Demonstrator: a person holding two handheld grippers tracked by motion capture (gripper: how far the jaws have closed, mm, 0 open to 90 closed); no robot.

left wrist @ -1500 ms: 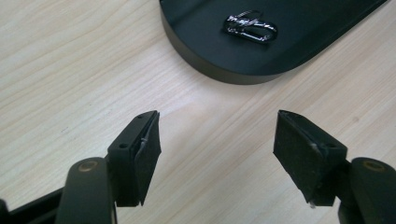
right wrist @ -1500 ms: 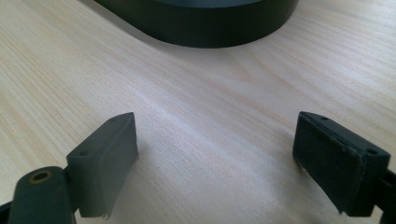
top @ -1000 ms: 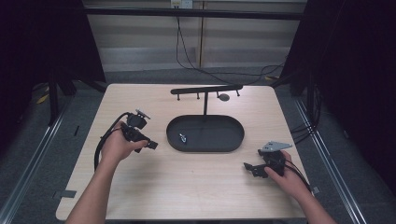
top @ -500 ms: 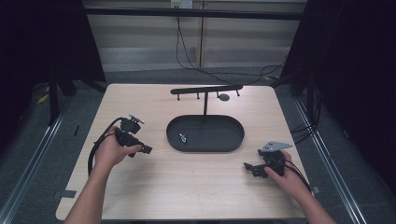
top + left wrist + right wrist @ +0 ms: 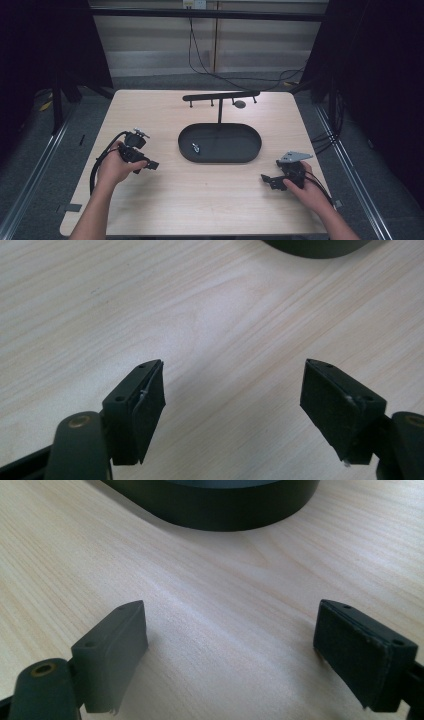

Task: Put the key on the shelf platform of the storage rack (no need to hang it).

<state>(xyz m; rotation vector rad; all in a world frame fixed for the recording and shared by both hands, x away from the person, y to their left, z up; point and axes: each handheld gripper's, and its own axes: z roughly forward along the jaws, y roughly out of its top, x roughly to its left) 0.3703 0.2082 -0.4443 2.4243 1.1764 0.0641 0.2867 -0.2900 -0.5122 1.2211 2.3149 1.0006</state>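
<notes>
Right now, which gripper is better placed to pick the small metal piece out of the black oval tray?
Left: the left gripper, jaws open, sits nearer the small metal piece.

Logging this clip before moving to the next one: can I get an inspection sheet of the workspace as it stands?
Surface: light wooden table, bare between the hands.
Job's things: black oval tray with a T-shaped stand; small metal piece lying in the tray; small dark round piece hanging from the bar.
Clutter: nothing seen.
Grippers: left claw open, empty, left of the tray; right claw open, empty, near the table's right front.
Cables: black cable looping from the left claw; cables on the floor behind.
Surroundings: dark curtains, grey floor.
</notes>
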